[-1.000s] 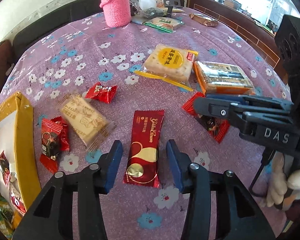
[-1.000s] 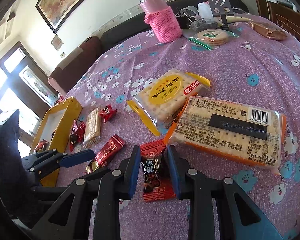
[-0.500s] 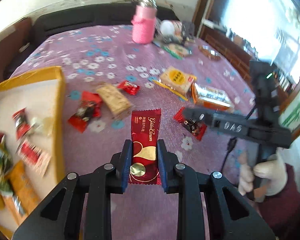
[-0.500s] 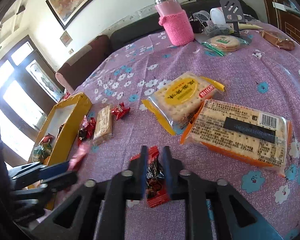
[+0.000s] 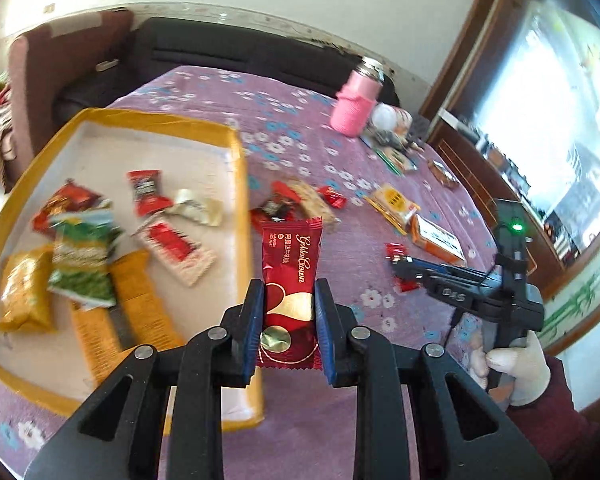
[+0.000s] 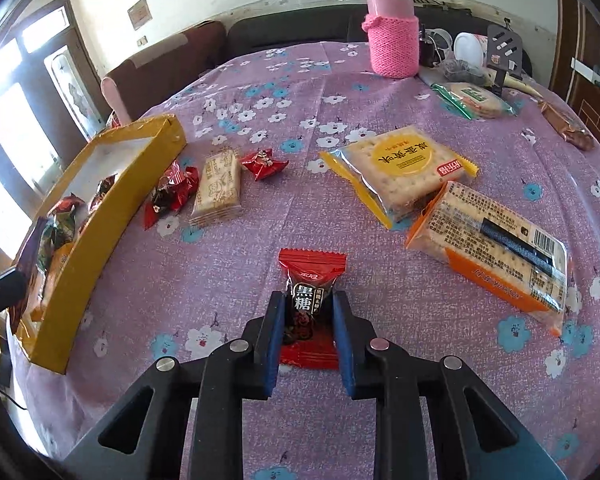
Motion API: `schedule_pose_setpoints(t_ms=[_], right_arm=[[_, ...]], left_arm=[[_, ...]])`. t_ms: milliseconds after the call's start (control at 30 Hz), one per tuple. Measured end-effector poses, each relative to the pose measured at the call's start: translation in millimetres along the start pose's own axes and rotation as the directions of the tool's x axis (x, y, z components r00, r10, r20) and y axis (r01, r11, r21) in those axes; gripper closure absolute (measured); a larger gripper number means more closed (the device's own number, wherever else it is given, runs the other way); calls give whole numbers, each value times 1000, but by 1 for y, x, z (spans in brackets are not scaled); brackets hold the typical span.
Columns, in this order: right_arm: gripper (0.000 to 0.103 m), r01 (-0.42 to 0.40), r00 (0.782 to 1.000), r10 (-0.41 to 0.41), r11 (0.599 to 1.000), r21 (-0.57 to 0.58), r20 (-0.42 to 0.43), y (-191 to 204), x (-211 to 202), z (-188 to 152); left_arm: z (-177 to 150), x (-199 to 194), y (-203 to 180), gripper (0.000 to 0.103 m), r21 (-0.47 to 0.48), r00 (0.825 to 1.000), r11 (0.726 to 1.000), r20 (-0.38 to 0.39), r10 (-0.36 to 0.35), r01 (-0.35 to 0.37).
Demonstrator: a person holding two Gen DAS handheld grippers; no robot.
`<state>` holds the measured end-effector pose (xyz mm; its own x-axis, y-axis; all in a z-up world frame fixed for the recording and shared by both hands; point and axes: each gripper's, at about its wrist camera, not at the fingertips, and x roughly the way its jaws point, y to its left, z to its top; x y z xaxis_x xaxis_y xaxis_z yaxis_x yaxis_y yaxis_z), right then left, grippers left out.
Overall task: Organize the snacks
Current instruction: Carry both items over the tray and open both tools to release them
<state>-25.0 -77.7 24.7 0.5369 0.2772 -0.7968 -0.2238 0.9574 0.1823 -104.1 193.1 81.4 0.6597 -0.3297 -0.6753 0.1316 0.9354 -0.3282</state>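
Note:
My left gripper [image 5: 286, 292] is shut on a red Golden Crown bar [image 5: 290, 260] and holds it in the air over the right rim of the yellow tray [image 5: 242, 184]. Several wrapped snacks lie in that tray. To the right, my right gripper [image 5: 400, 266] is held by a gloved hand [image 5: 516, 364]. In the right wrist view, the right gripper [image 6: 308, 300] has its jaws closing on a red and black brown-sugar candy [image 6: 310, 276]. The blue pads press its sides, just above the purple cloth. The tray [image 6: 112, 208] stands at the left there.
On the flowered cloth lie a yellow cracker pack [image 6: 400, 164], an orange cracker pack [image 6: 492, 240], a small biscuit pack [image 6: 218, 188] and red candies [image 6: 264, 164] [image 6: 172, 192]. At the back stand a pink knitted bottle [image 6: 392, 40] and more clutter.
The left gripper closed on the red bar, lifted it and carried it left to the tray's rim. The right gripper rose slightly with the candy between its pads.

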Motion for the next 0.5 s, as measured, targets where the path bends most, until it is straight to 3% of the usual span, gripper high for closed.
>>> schedule_pose_setpoints(t_ms=[233, 500], right_arm=[[79, -81, 995, 84, 995, -63, 53, 44, -30, 13], [79, -211, 976, 216, 959, -187, 8, 133, -30, 22]], left_arm=[[-7, -22, 52, 81, -123, 998, 991, 44, 53, -47], [-17, -28, 101, 81, -222, 991, 967, 31, 132, -122]])
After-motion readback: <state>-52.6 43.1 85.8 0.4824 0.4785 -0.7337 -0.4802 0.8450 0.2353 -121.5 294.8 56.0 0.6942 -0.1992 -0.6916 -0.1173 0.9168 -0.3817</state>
